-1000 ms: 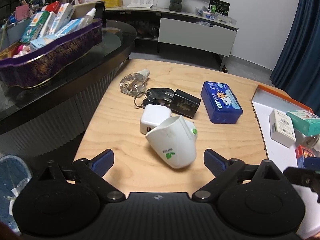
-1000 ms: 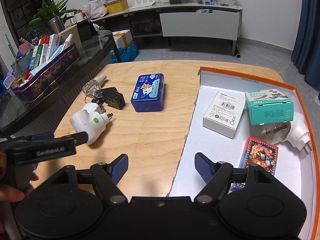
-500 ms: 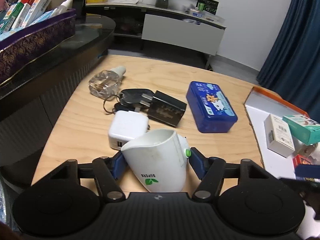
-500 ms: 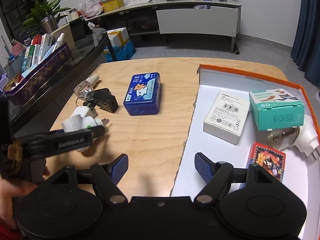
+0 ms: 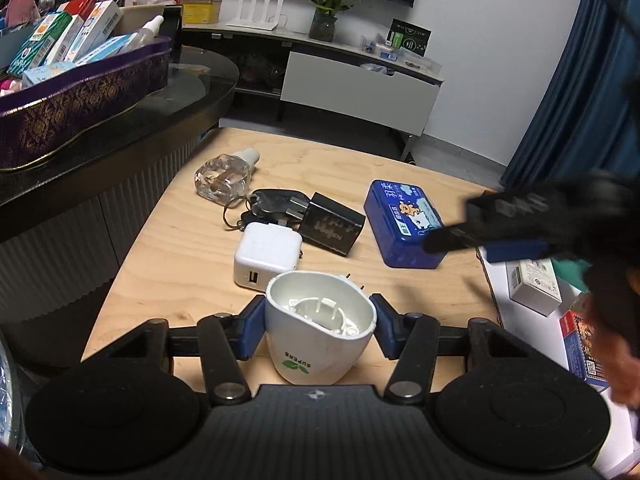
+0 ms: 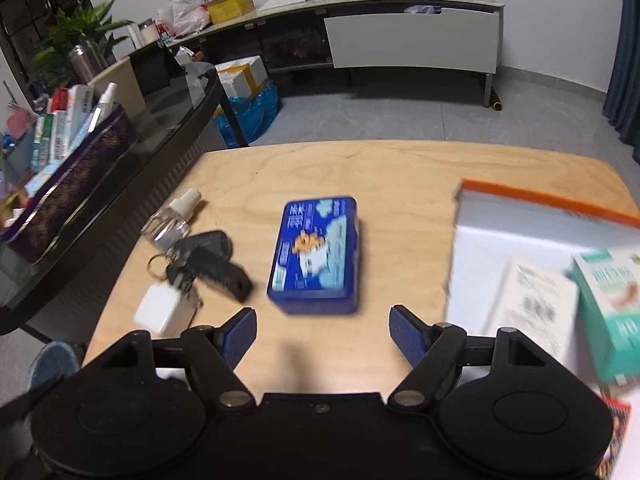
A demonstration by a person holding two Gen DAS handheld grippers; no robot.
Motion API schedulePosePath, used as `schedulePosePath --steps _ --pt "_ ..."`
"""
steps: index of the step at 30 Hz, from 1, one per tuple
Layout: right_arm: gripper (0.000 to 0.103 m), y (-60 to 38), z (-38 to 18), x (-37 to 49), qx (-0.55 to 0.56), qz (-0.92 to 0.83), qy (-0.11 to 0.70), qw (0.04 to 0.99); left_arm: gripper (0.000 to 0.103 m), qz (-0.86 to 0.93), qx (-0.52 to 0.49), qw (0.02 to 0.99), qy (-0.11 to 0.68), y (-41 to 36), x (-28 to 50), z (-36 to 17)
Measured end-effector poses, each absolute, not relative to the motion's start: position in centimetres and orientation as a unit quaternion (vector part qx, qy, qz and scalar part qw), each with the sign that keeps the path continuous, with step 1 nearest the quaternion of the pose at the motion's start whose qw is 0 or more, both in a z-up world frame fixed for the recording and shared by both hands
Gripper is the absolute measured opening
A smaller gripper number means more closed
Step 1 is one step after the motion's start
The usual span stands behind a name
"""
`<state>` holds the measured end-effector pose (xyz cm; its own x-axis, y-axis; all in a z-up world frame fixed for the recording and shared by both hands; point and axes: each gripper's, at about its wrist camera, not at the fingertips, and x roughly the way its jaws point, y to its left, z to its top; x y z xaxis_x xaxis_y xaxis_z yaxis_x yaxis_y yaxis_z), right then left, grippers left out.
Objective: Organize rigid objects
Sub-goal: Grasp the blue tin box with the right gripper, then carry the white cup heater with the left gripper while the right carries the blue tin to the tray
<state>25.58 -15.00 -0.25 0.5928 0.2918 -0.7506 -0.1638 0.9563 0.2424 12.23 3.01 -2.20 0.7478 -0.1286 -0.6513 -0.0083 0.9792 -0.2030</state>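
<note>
My left gripper (image 5: pixel 318 330) is shut on a white plug-in device (image 5: pixel 320 326) with a green leaf logo and holds it above the wooden table (image 5: pixel 192 256), hollow side up. On the table lie a white USB charger (image 5: pixel 266 254), a black adapter (image 5: pixel 332 228), black keys (image 5: pixel 272 204), a clear bottle (image 5: pixel 222 172) and a blue tin (image 5: pixel 404 222). My right gripper (image 6: pixel 322 330) is open and empty, just in front of the blue tin (image 6: pixel 316 254). It also shows blurred in the left wrist view (image 5: pixel 516 224).
An orange-edged white tray (image 6: pixel 500 240) at the right holds a white box (image 6: pixel 528 312), a teal box (image 6: pixel 608 304) and a colourful card box (image 5: pixel 580 344). A purple basket (image 5: pixel 80 108) of packets stands on the dark glass table at the left.
My left gripper has closed on the white plug-in device and lifted it, turning its hollow side up. My right gripper has swung left from the tray toward the blue tin.
</note>
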Motion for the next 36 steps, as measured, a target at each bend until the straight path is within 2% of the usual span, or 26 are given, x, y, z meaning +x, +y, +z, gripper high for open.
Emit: schedulePosePath --steps 11,13,14,16,23,29,36 --pt "0.091 -11.9 -3.2 31.2 0.03 0.095 0.466 0.879 0.055 -0.035 -0.108 0.936 0.334 3.0 12.2 -2.5" --pt "0.084 -11.2 -3.3 31.4 0.01 0.091 0.455 0.886 0.055 -0.033 -0.101 0.938 0.331 2.7 12.1 -2.4" --pt "0.075 -11.0 -3.2 31.3 0.004 0.094 0.448 0.889 0.055 -0.032 -0.096 0.939 0.329 2.5 12.1 -2.4" --pt "0.075 -11.2 -2.9 30.9 0.016 0.097 0.449 0.888 0.055 -0.031 -0.09 0.941 0.326 2.3 11.8 -2.4" --pt "0.075 -15.0 2.0 24.5 0.044 0.106 0.394 0.912 0.055 -0.052 -0.098 0.943 0.315 1.7 10.7 -1.1" --pt "0.075 -20.9 5.9 16.3 0.081 0.079 0.346 0.931 0.055 -0.079 -0.085 0.951 0.287 -0.7 8.7 2.0" --pt "0.075 -26.8 7.1 7.9 0.097 0.021 0.333 0.938 0.055 -0.115 -0.084 0.955 0.259 -6.1 5.3 4.8"
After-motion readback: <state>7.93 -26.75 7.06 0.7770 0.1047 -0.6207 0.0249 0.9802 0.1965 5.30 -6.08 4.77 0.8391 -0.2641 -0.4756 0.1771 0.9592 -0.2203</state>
